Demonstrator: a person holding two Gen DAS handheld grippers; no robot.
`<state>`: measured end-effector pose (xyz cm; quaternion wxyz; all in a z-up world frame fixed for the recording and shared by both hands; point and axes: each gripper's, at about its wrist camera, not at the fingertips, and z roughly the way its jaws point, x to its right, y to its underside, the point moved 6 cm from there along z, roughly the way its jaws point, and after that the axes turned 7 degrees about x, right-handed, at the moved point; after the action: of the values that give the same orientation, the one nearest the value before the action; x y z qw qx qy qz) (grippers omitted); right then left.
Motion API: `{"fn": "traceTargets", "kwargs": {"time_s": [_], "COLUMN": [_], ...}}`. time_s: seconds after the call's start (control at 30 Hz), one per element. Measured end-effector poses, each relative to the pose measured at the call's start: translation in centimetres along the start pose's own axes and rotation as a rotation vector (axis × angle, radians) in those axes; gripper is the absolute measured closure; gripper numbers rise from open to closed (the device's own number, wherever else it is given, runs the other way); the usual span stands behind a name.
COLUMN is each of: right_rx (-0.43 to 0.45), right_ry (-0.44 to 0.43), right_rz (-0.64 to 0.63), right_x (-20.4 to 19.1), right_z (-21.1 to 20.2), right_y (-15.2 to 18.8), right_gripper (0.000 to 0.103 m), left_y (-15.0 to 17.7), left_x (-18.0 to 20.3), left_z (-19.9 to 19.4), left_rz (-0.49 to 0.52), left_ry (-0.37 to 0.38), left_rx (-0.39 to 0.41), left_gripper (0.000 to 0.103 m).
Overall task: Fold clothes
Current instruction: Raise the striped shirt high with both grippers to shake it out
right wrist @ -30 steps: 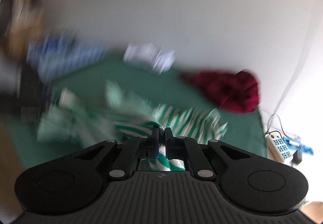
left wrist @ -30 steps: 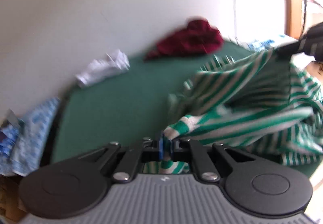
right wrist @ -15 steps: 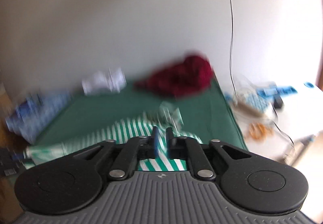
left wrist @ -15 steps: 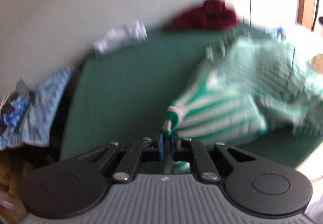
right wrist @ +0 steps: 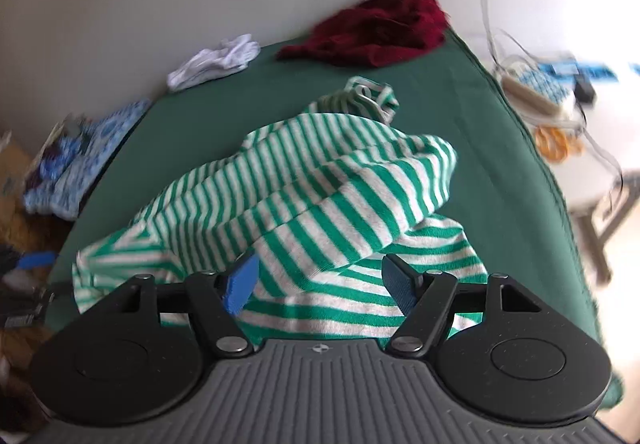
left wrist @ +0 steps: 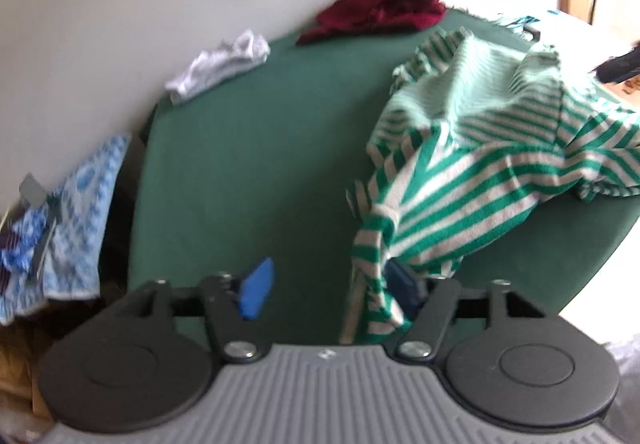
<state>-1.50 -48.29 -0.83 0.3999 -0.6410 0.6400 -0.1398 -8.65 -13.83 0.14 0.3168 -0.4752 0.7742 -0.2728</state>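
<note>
On the green table [right wrist: 500, 148], toward its near edge, lies the striped garment [right wrist: 320, 196], and I take the dark red heap [right wrist: 376, 32] at the far wall side as my landmark. My right gripper [right wrist: 320, 280] stands with its jaws spread wide just over the near hem, holding nothing; the cloth passes under and between the blue pads without being pinched. My left gripper [left wrist: 336, 284] is spread wide too, though a twisted strip of the garment [left wrist: 460, 172] drapes over its right finger [left wrist: 404, 284], hung there rather than clamped as far as I can judge. I read this as both tools having nothing gripped so the cloth can settle onto the table.

As for the garment itself, it is a soft green-and-white knit, bunched and rumpled, one thick fold rolled over another, with a small lump of it pointing toward the red heap. It is not flat and shows no neat fold. A white garment [right wrist: 216, 60] lies to the left of the red heap, well apart from the striped one, and blue patterned cloth [left wrist: 76, 204] hangs off the table's left end.
</note>
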Motion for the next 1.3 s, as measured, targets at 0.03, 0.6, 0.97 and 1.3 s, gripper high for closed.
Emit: {"fn": "traceTargets", "kwargs": {"time_s": [0.03, 0.6, 0.97, 1.3], "right_rx": [-0.001, 0.186, -0.013, -0.04], "right_ry": [0.001, -0.108, 0.058, 0.123], "right_rz": [0.05, 0.088, -0.014, -0.072], "right_x": [0.5, -2.0, 3.2, 0.8], "right_z": [0.5, 4.0, -4.1, -3.1], "right_y": [-0.2, -8.1, -0.6, 5.1], "right_gripper": [0.032, 0.087, 0.032, 0.037], "left_y": [-0.5, -4.3, -2.6, -1.0], "left_x": [0.0, 1.2, 1.2, 2.9], "left_z": [0.1, 8.5, 8.7, 10.0], "left_rz": [0.001, -0.087, -0.089, -0.053], "left_ry": [0.015, 0.18, 0.151, 0.177], "left_rx": [0.012, -0.001, -0.026, -0.112], "left_gripper": [0.025, 0.097, 0.093, 0.091]}}
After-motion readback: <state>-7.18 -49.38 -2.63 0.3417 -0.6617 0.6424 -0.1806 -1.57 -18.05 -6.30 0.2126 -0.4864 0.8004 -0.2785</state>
